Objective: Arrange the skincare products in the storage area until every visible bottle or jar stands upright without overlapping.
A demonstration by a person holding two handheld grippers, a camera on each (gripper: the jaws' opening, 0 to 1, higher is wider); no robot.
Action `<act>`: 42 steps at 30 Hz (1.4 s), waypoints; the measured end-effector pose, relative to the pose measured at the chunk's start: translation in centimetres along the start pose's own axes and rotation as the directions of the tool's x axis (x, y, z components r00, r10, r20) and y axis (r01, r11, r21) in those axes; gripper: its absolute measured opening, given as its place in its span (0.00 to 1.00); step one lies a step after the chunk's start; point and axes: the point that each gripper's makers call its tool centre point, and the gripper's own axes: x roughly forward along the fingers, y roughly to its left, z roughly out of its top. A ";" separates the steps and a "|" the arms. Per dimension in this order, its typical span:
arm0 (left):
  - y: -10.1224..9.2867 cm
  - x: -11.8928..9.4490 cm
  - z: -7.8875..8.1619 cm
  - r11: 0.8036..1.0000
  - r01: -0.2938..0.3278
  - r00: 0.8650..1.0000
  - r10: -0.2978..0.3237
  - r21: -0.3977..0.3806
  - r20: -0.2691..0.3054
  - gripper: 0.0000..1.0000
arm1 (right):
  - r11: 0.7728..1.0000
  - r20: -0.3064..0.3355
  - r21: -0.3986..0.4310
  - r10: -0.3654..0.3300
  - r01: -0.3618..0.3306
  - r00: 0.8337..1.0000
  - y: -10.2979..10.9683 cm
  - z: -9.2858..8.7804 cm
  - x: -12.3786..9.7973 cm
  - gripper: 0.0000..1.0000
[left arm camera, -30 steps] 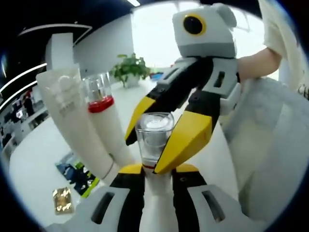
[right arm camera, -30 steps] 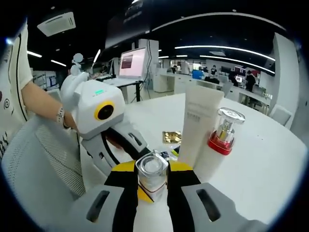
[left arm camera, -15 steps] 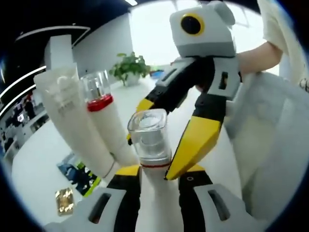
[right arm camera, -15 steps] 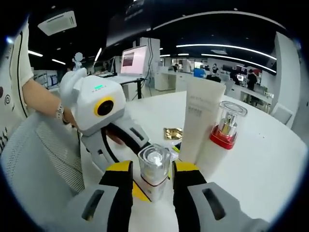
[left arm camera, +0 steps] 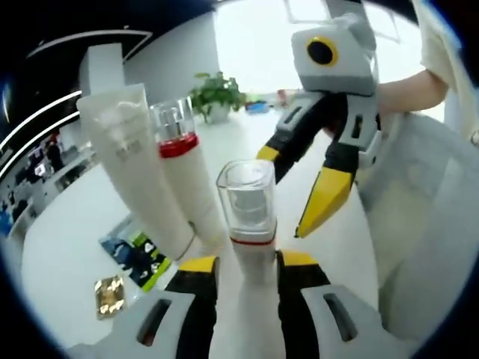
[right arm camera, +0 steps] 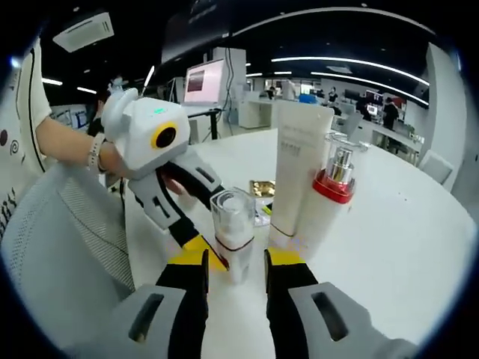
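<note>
Right tongs point(right arm camera: 234, 263) have let go of the clear-capped bottle point(left arm camera: 251, 224) and backed off from it. A second ago their yellow-tipped jaws pinched the cap; now, seen in the left gripper view point(left arm camera: 303, 191), they stand spread wide to one side of the bottle, touching nothing. In the right gripper view the same jaws frame the bottle's base with a gap on either side.

Left tongs point(left arm camera: 247, 268) closed on the bottle's lower body, black jaws with yellow pads pressing both sides. In the right gripper view they reach in from the left point(right arm camera: 202, 250), yellow tips at the bottle's foot.

Bottle: white body, thin red band, squarish transparent cap, glassy, thick-walled. Stands upright on the surface point(right arm camera: 404, 224), which is white, smooth and matte.

Just beside it stands a taller white bottle point(right arm camera: 329, 198) with a red collar and a clear cap over a metallic pump. Next to that, close or touching, a flat white tube point(right arm camera: 296, 161), matte, with small grey print, standing on its cap end.

A gold foil sachet point(left arm camera: 110, 294), crinkled and shiny, lies flat near a printed blue-green leaflet point(left arm camera: 135, 254). Both lie apart from the three upright items.

A person's forearm point(right arm camera: 67, 149) with a wristband sits behind the left tongs' white housing.
</note>
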 end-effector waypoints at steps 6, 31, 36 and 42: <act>0.2 -0.3 -0.2 1.000 -0.012 1.000 0.011 -0.015 -0.020 0.25 | 0.999 -0.062 -0.043 0.004 -0.007 0.998 0.2 -0.6 0.8 0.22; 0.3 0.1 -0.4 0.999 -0.014 0.997 0.011 -0.036 -0.073 0.11 | 0.999 -0.108 -0.041 0.002 -0.006 0.994 -1.4 -1.6 2.5 0.12; 0.5 0.8 -0.1 0.999 -0.019 0.997 0.016 -0.042 -0.078 0.11 | 0.999 -0.110 -0.034 -0.011 0.007 0.994 -2.0 -1.8 2.5 0.12; 0.8 1.4 0.1 0.999 -0.020 0.997 0.017 -0.041 -0.082 0.11 | 0.999 -0.118 -0.030 -0.026 0.022 0.993 -2.7 -2.1 2.5 0.12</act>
